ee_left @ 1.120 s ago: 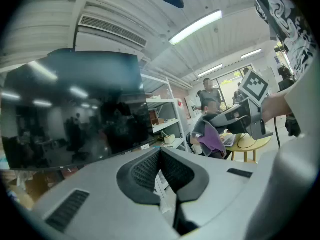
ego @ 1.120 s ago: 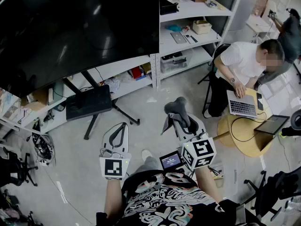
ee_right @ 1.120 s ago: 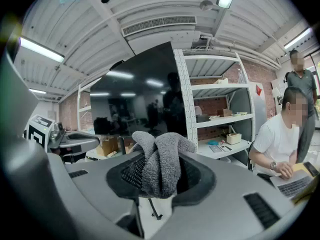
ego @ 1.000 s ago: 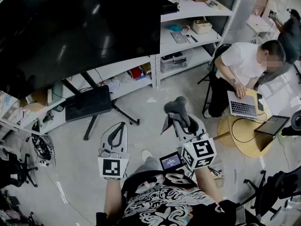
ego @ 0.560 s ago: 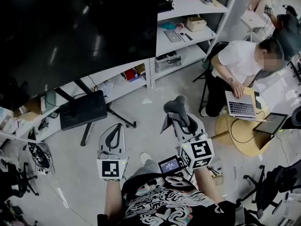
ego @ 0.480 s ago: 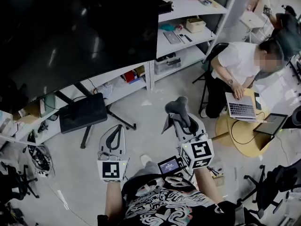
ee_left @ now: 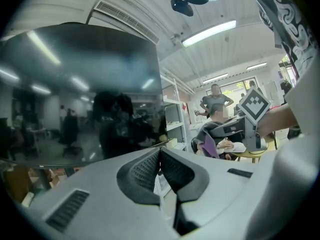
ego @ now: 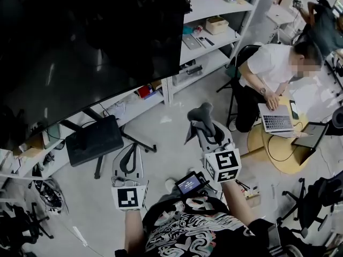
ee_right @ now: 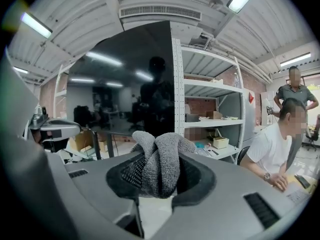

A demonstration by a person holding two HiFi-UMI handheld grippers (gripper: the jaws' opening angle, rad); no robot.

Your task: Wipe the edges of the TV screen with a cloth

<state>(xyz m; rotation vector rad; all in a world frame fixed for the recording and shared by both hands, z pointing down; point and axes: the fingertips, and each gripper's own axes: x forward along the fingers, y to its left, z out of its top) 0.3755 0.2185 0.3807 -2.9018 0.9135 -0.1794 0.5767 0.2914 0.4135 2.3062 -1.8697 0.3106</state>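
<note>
**A:** Where's the cloth (ee_right: 160,154)?

**B:** Bunched in the right tool (ee_right: 161,173), whose jaws are clamped on it. The TV screen (ee_right: 125,84) is ahead of that tool and apart from it. I'd judge wiping hasn't begun.

**A:** And the left tool (ee_left: 161,159)?

**B:** Its jaws are together, holding nothing. Only the head view shows both tools low, away from the screen. Its edges look too dark to judge.

The left hand-held gripper (ego: 130,151) is pointing forward, its jaws pressing together with nothing between them. The right hand-held gripper (ego: 203,125) is reaching slightly farther ahead, its jaws clamping a bunched grey cloth (ee_right: 159,159).
</note>
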